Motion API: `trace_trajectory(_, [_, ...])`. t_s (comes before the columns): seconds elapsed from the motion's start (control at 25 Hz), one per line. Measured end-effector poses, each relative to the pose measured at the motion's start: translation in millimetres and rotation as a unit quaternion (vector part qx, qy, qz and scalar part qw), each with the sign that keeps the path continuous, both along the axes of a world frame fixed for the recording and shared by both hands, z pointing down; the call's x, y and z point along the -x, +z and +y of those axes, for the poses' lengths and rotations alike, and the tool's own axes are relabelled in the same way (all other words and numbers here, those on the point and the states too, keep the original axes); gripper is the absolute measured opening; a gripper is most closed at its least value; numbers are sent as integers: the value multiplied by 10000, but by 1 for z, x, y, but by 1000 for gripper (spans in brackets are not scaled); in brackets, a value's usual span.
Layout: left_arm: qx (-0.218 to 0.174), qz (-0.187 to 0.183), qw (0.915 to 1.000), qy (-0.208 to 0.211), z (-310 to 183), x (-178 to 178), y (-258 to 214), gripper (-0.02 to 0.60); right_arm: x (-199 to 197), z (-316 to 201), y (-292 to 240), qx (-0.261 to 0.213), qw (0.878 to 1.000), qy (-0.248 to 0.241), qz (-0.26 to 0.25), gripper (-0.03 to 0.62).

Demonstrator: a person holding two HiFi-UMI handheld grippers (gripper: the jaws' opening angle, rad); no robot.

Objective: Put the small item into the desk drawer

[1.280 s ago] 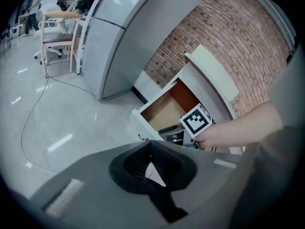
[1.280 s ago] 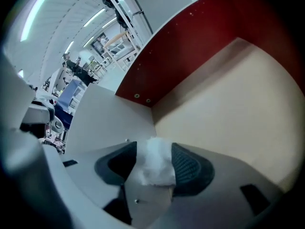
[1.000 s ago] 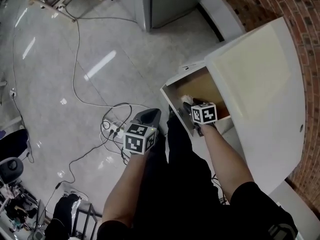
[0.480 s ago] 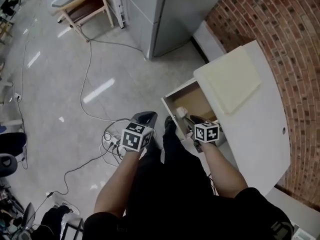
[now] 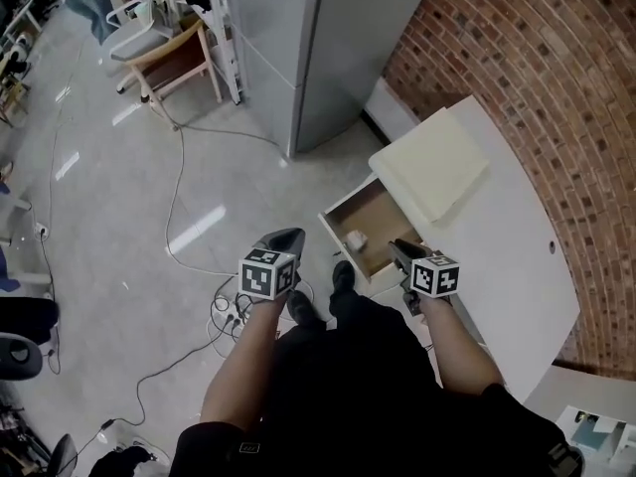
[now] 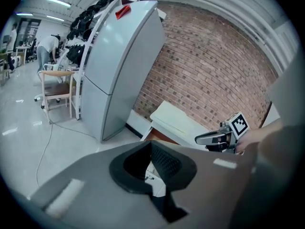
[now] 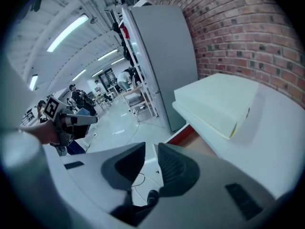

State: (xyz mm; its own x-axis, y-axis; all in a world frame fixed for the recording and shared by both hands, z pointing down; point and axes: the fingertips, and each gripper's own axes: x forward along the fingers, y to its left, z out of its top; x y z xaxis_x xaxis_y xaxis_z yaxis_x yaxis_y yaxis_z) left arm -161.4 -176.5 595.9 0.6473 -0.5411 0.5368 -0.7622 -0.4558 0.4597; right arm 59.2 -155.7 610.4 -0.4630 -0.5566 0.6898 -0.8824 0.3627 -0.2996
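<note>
While the person's two forearms reach out low in the head view, the left gripper (image 5: 286, 237) hangs over the pale floor (image 5: 119, 167) to the left of the drawer (image 5: 383, 215), jaws pressed together, nothing between them. The right gripper (image 5: 395, 246) is just at the drawer's near right corner, above it and not touching. Its jaws have just been closing and now stand a narrow slit apart, empty, with only floor and drawer edge seen through the slit in the right gripper view. The drawer is pulled out of the white desk (image 5: 517, 266) and stands open. The small item (image 5: 355, 238), white, lies inside on the brown bottom near the front left corner, clear of both grippers. A thick cream slab (image 5: 429, 167) lies flat on the desk top just behind the drawer, overhanging its back part. A thin cable (image 5: 174, 207) runs across the floor to a tangle near the person's feet. Farther off stands a tall grey cabinet (image 5: 298, 48), a wooden chair (image 5: 179, 58) to its left, and the brick wall (image 5: 517, 58) behind the desk
</note>
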Motion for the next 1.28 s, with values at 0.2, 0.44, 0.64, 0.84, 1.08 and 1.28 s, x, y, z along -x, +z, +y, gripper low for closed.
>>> trace_trajectory(0.2, [-300, 154, 9994, -102, -1, 6, -33, 12, -7, 1, -49, -418, 9990, -26, -131, 81])
trace_trajectory(0.44, [-716, 81, 9974, -72, -4, 14, -72, 12, 18, -12, -108, -1041, 9919, -499, -528, 49])
trace_trajectory(0.64, [-922, -12, 9957, -87, -12, 6, -92, 12, 36, -16, -153, -1602, 9791, -1020, -725, 37])
trace_trajectory(0.84, [-1107, -80, 9937, -118, -13, -10, -117, 12, 28, -15, -187, -2038, 9666, -1188, -997, 21])
trace_trajectory(1.08, [-1383, -156, 9901, -195, -17, -42, -152, 12, -4, -14, -228, -2544, 9500, -1296, -1262, 15])
trace_trajectory(1.28, [-1795, -407, 9826, -227, -26, -72, -187, 12, -41, -21, -264, -2979, 9366, -1198, -1402, 14])
